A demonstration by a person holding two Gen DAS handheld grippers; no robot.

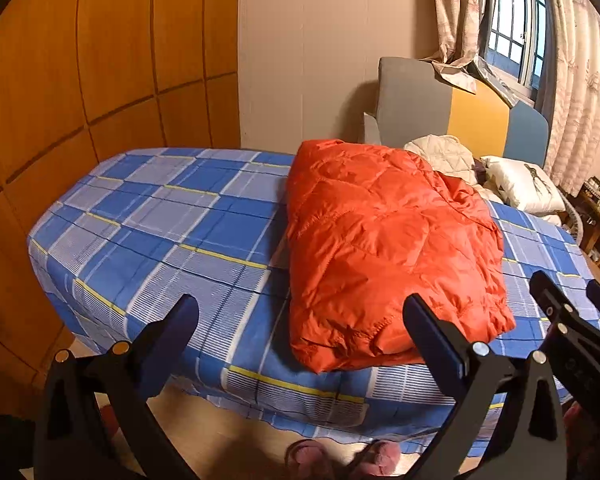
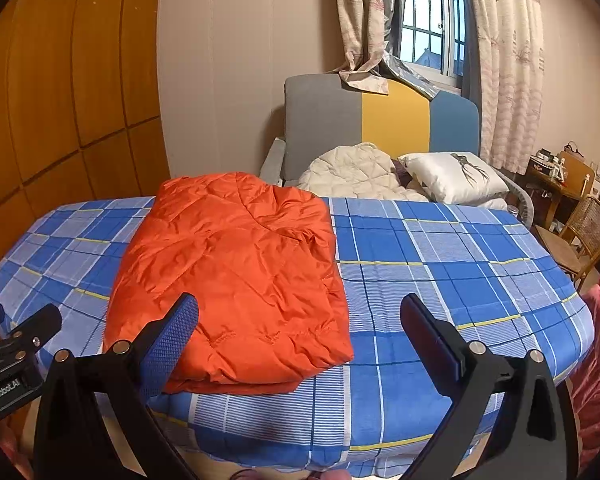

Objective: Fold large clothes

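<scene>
Left wrist view: an orange quilted jacket (image 1: 384,248) is seen folded into a compact bundle, laid on the blue plaid bed sheet (image 1: 172,232) near the bed's front edge. In the right wrist view the same jacket (image 2: 236,272) is shown left of centre on the sheet (image 2: 440,264). Both grippers are held apart from it, above the bed's near edge. The left gripper (image 1: 300,332) is spread wide and nothing is held; the right gripper (image 2: 300,332) is likewise released and empty. A cream quilted garment (image 2: 352,176) and a white pillow (image 2: 452,178) are seen by the headboard (image 2: 380,124).
</scene>
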